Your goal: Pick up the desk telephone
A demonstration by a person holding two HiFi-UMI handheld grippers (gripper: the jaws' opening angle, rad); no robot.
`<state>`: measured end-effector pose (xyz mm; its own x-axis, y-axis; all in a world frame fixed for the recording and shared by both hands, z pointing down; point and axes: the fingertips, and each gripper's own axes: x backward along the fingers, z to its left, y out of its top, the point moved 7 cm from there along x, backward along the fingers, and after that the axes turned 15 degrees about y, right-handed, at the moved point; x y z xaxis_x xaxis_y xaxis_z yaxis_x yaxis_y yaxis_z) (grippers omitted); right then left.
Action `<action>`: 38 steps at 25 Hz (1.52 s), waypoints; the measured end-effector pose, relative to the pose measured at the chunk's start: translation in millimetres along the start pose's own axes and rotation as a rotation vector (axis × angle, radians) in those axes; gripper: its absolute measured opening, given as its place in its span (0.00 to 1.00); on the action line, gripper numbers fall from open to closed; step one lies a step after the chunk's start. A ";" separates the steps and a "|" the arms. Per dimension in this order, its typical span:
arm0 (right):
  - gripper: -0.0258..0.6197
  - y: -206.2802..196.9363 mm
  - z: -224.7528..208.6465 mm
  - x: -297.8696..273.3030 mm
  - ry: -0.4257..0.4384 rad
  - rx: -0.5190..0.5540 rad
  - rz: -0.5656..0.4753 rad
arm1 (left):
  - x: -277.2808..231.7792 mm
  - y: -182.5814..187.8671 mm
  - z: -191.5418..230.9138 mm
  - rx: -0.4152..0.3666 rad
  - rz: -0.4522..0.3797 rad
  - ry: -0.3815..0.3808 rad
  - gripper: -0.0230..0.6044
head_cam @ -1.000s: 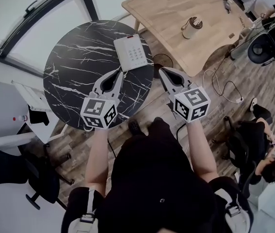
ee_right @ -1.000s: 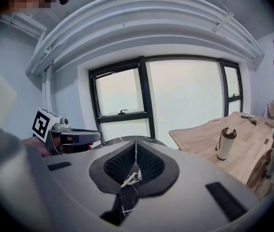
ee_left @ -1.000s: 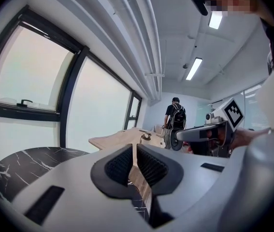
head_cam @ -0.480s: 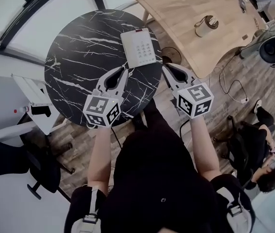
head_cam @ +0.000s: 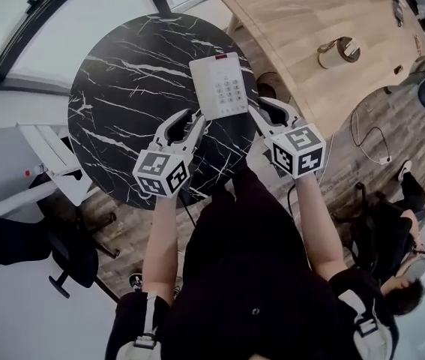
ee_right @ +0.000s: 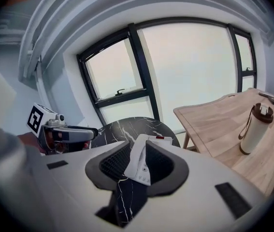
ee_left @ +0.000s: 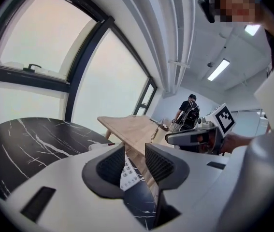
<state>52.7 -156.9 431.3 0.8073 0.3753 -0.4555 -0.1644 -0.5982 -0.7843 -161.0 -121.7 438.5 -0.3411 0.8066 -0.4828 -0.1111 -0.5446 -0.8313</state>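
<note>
My left gripper (head_cam: 190,117) and right gripper (head_cam: 260,107) were both opening, empty, flanking the flat white desk telephone (head_cam: 223,86) near the rim of the round black marble table (head_cam: 122,88), where one uneven nudge could have slid it off.

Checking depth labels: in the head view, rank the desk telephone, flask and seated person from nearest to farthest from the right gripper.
The right gripper has its jaws opening, with nothing between them yet.
1. Desk telephone, just left of it on the black table.
2. Flask, up on the wooden table.
3. Seated person, far off at lower right.
</note>
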 end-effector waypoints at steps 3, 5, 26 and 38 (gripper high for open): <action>0.22 -6.0 -21.1 -15.3 0.020 -0.031 0.041 | -20.3 -10.3 8.3 0.021 0.050 0.010 0.26; 0.28 -10.0 -34.6 -26.2 0.030 -0.049 0.066 | -34.3 -16.3 14.2 0.032 0.082 0.011 0.30; 0.50 -72.5 -111.0 -107.4 0.071 -0.211 0.279 | -126.5 -81.3 58.2 0.156 0.336 -0.005 0.53; 0.51 -98.0 -127.6 -132.5 0.069 -0.298 0.307 | -152.8 -97.1 64.5 0.247 0.363 -0.006 0.56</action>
<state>34.2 -238.3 622.2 0.7840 0.1063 -0.6116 -0.2396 -0.8570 -0.4561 -158.3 -206.9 610.8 -0.4048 0.5521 -0.7289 -0.2024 -0.8315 -0.5174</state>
